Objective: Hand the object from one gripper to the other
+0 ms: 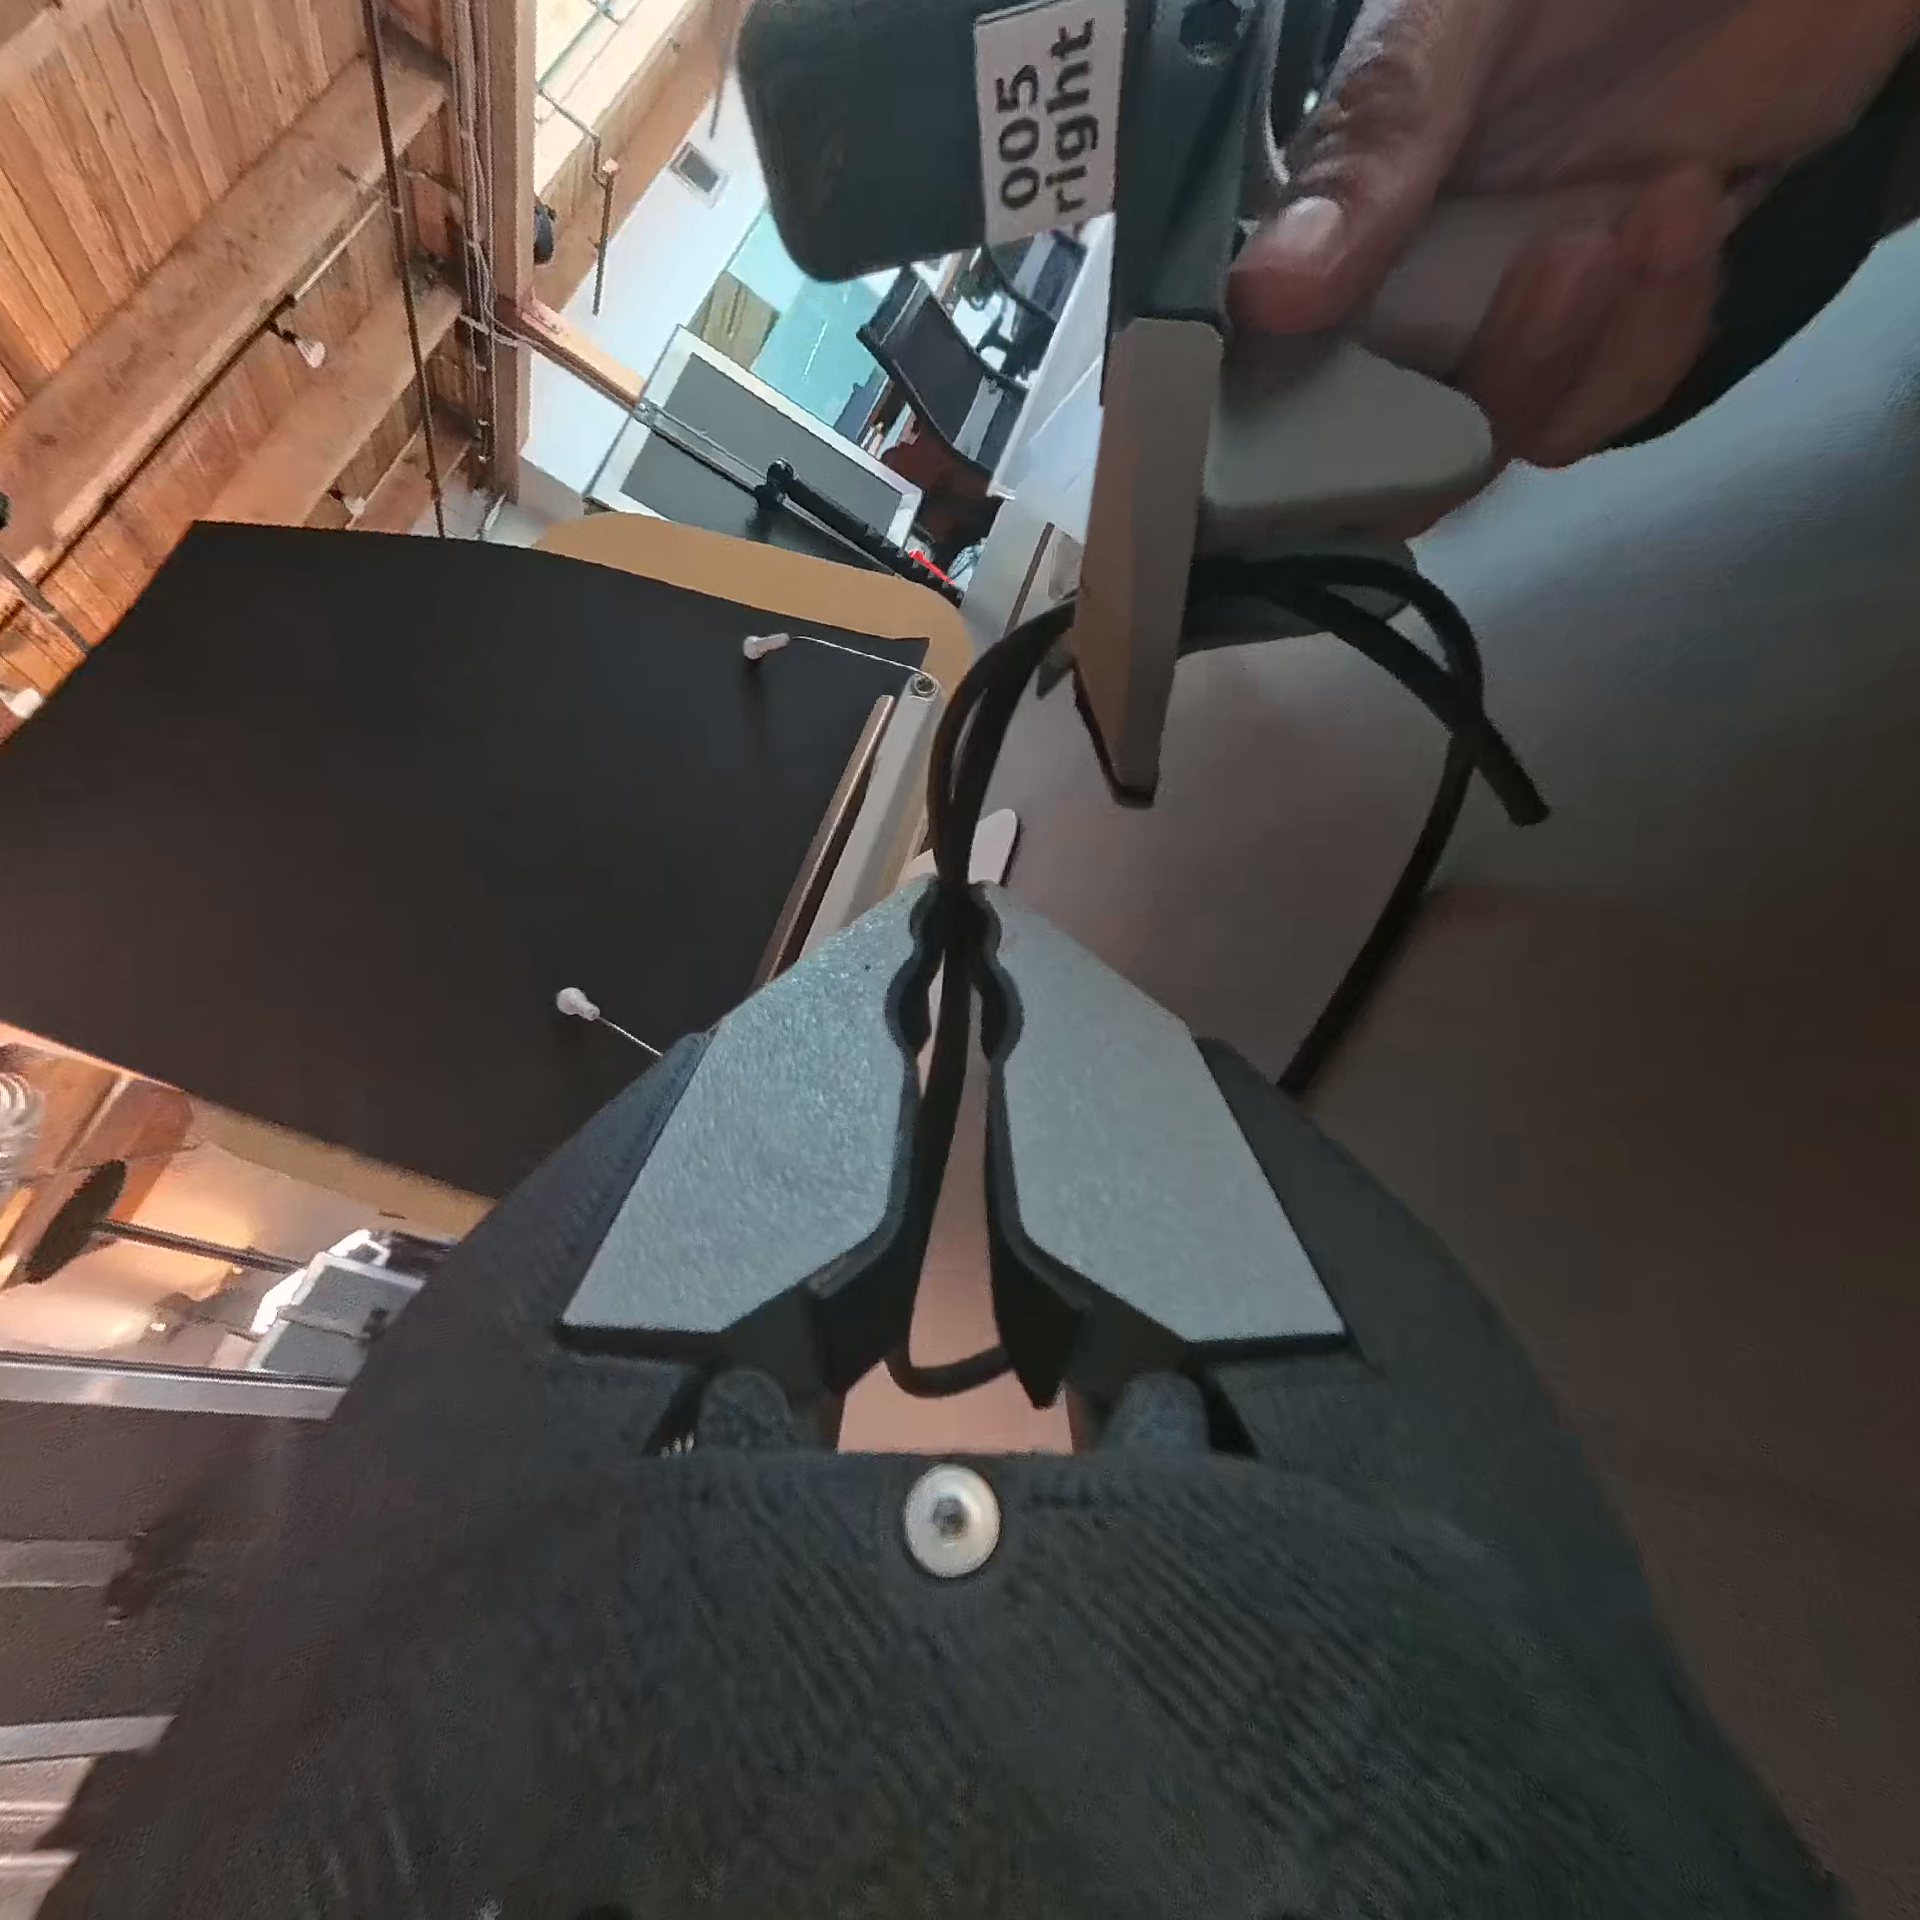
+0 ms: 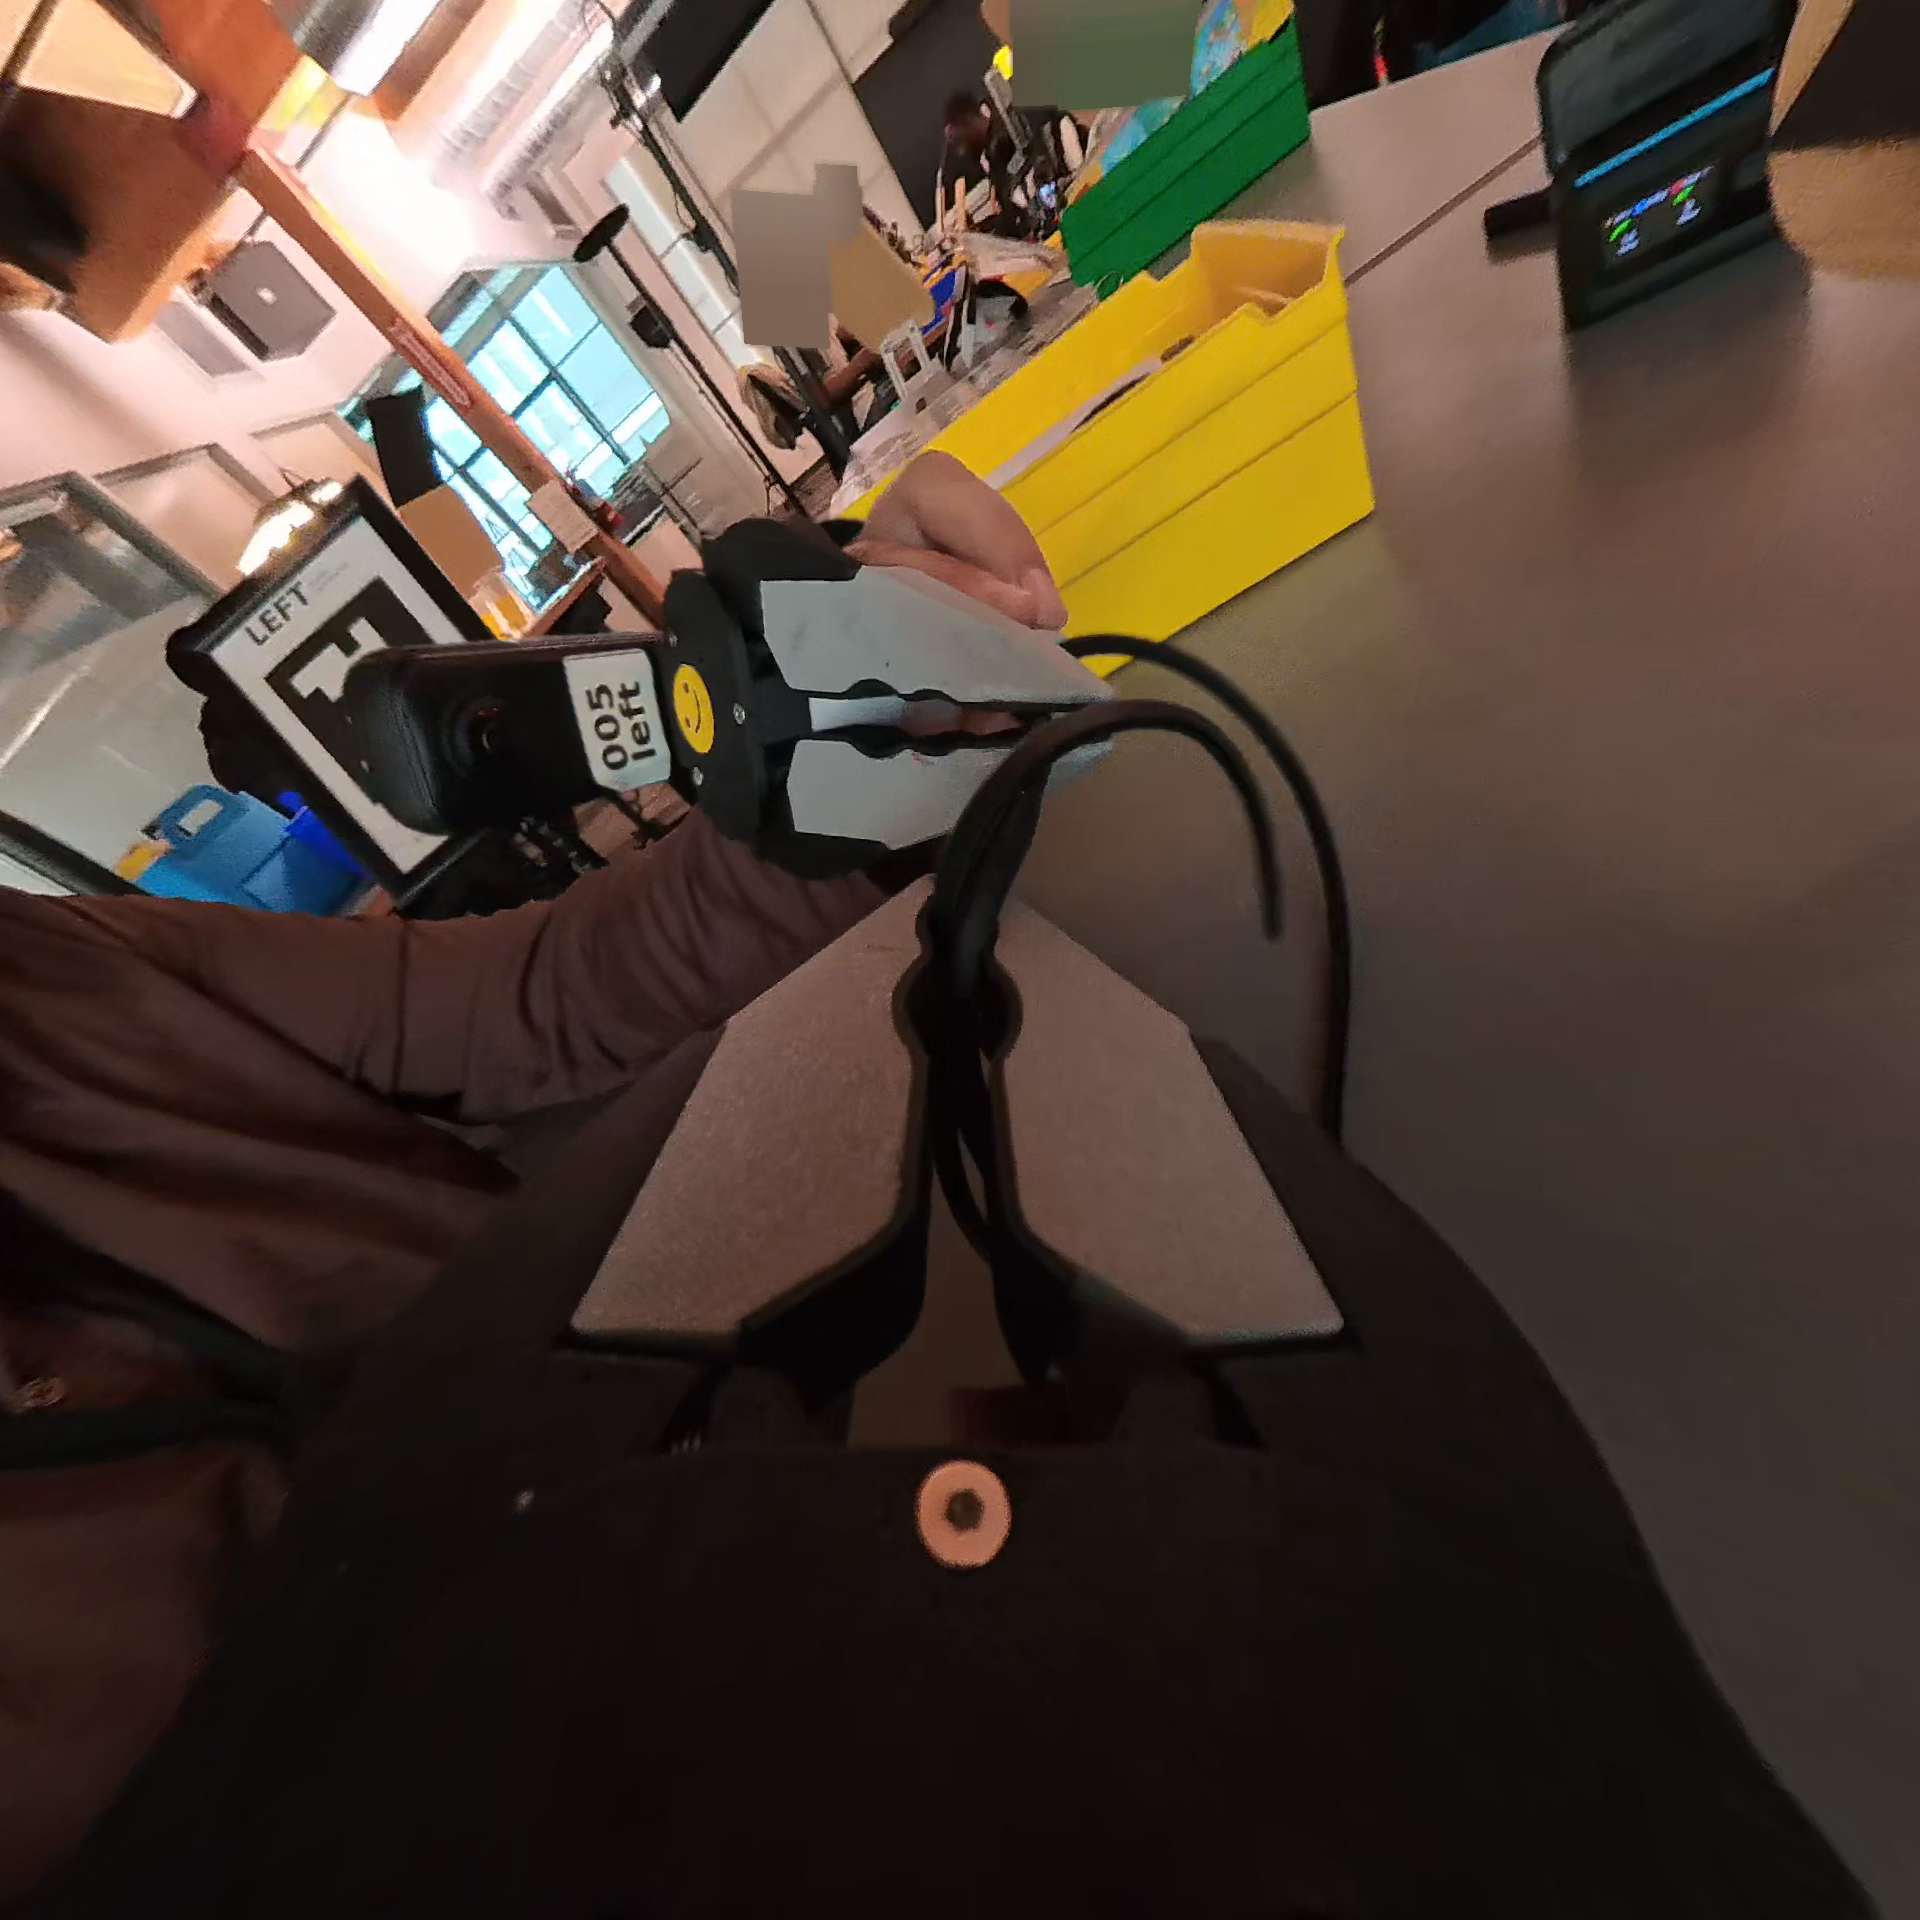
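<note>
Left tongs nearly closed, tips pinching a thin black cord; cord runs down between the grey pads and loops near the hinge. Right tongs also clamped on the same cord, several strands bunched between the pads. So both tongs hold the cord at once, in the air above the table.

From the left wrist view the cord arcs up from the left tips to the right tongs, seen edge-on above, with loops and a loose end hanging off to the right. A hand grips the right tool's grey handle.

From the right wrist view the cord arcs from the right tips over to the left tongs, just beyond; one free end curls down. A hand in a brown sleeve holds the left tool, which carries a camera, a white label and a yellow round sticker.

Farther out: grey table, a yellow bin, a green bin behind it, a small dark screen device upright far right. Left wrist view shows a black board with two white pins, wooden ceiling beyond
</note>
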Tool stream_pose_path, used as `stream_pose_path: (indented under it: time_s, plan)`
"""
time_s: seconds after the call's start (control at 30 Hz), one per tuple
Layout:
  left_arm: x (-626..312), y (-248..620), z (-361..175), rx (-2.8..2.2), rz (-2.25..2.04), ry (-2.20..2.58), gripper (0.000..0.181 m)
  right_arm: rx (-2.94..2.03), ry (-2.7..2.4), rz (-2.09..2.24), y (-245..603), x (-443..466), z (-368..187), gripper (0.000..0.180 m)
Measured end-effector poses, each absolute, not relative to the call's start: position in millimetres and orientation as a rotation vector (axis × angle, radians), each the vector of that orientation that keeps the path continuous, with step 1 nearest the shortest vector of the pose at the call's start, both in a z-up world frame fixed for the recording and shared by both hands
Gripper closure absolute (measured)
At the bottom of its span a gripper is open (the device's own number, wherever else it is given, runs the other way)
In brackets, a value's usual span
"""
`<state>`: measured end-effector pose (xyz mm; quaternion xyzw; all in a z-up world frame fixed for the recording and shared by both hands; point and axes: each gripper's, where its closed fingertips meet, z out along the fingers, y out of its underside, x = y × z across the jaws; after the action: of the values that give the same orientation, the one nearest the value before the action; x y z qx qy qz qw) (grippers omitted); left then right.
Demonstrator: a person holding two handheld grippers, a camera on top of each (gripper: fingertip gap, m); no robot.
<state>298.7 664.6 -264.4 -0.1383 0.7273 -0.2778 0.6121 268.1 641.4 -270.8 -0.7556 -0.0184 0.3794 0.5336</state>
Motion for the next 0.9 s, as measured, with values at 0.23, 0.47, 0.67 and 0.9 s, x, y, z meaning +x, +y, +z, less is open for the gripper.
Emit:
stream_pose_path:
  time_s: [0.23, 0.47, 0.67, 0.9]
  plan:
    - [291.8, 669.5, -250.3, -0.496, -0.962, 1.672, 0.178, -1.746, -0.015, 0.834, 639.3, 282.9, -259.4, 0.180]
    - [282.1, 670.6, -235.5, -0.628, -1.235, 1.674, 0.165, -1.731, -0.044, 0.786, 638.7, 283.0, -254.5, 0.180]
    - [274.4, 665.4, -221.3, -0.612, -1.338, 1.636, 0.160, -1.812, -0.091, 0.749, 640.5, 276.0, -268.1, 0.180]
    - [270.8, 632.3, -252.5, -0.497, -1.247, 1.841, 0.150, -1.980, -0.303, 0.710, 636.5, 245.4, -297.4, 0.180]
